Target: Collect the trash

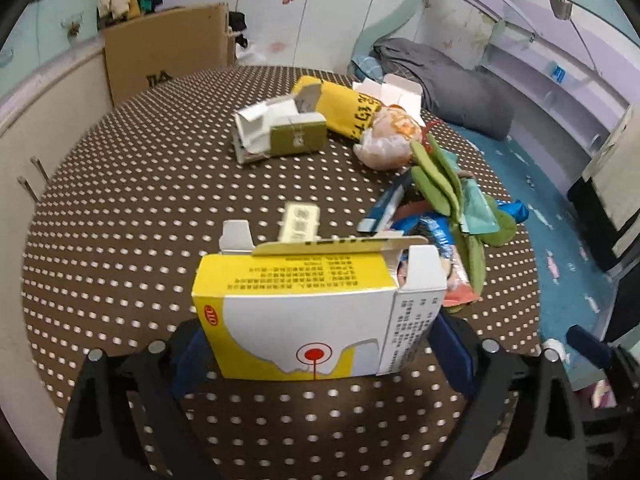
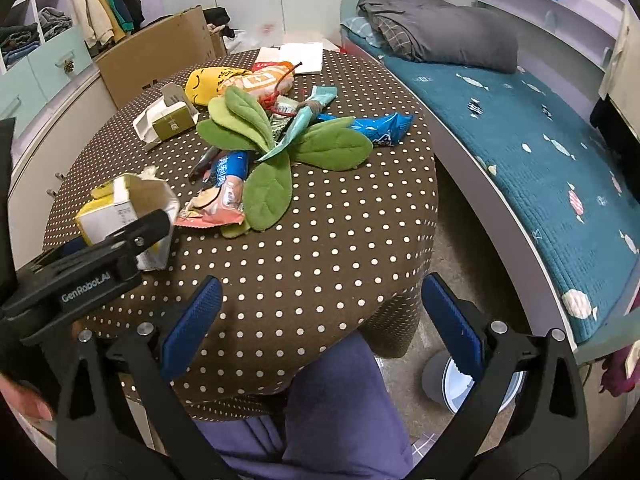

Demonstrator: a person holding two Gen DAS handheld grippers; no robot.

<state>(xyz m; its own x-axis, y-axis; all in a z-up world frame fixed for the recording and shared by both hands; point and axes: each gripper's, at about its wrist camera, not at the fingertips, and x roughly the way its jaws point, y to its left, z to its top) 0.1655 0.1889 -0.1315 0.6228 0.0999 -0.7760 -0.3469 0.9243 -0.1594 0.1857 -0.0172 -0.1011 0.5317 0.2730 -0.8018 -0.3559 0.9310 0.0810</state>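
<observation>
A yellow and white medicine box [image 1: 304, 312] with its top flaps open stands on the brown dotted table [image 1: 120, 200]. It sits between the blue pads of my left gripper [image 1: 316, 344], and both pads lie against its sides. In the right wrist view the left gripper [image 2: 120, 248] reaches over the same box [image 2: 120, 204] at the table's left edge. My right gripper [image 2: 320, 320] hovers open over the table's near edge with nothing between its fingers. More trash lies beyond: a pink snack wrapper [image 2: 216, 208], a blue wrapper [image 2: 384, 128], an olive carton [image 2: 172, 124] and a yellow bag [image 2: 212, 80].
Green felt leaves [image 2: 256, 136] lie among the wrappers mid-table. A round bin [image 2: 460, 384] stands on the floor to the lower right, beside a person's purple trouser leg [image 2: 340, 400]. A bed with a teal cover [image 2: 540, 160] runs along the right. A cardboard box [image 2: 160, 56] leans behind the table.
</observation>
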